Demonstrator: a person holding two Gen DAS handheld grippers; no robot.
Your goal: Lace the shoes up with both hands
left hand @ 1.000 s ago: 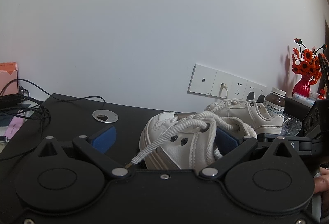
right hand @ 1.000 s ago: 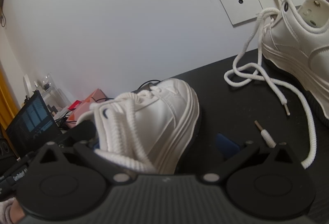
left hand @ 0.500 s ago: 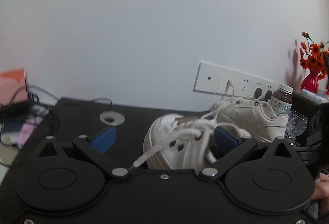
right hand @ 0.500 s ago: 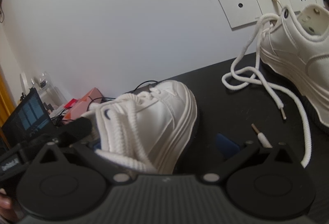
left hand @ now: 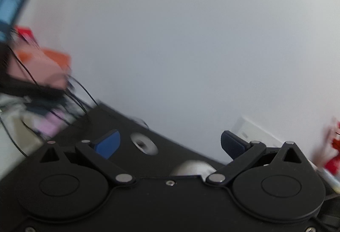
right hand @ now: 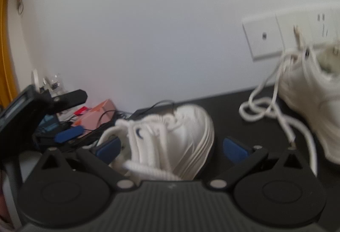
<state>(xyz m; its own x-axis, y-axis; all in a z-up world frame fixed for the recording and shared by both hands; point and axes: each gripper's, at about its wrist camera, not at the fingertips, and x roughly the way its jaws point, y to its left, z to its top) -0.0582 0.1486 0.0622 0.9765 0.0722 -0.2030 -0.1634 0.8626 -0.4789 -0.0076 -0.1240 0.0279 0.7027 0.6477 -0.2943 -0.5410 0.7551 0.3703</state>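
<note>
In the right wrist view, the left hand-held gripper [right hand: 63,117] shows at the far left, raised above the clutter, its two fingers spread with nothing between them; one blue pad [right hand: 69,133] is plain to see. Behind it lie a pink box [right hand: 99,114] and a tangle of black cables [right hand: 161,104] at the back edge of the black bench [right hand: 229,104]. The near white shoe [right hand: 176,138] stands on the bench in the middle, toe towards the wall, its laces [right hand: 148,170] bunched over the tongue, one thick strand running down under the camera housing. The right hand-held gripper [right hand: 172,148] is open, its blue pads on either side of this shoe and, as far as the blur allows, apart from it. To the right, a loose lace [right hand: 274,108] trails in loops across the bench from the second white shoe [right hand: 314,102], which stands below the white wall sockets [right hand: 282,34].

The left wrist view is tilted and blurred: its own fingers stand wide apart over the bench, a round metal grommet [left hand: 144,143] between them, and a pale rounded shape just above the housing, too smeared to identify.
</note>
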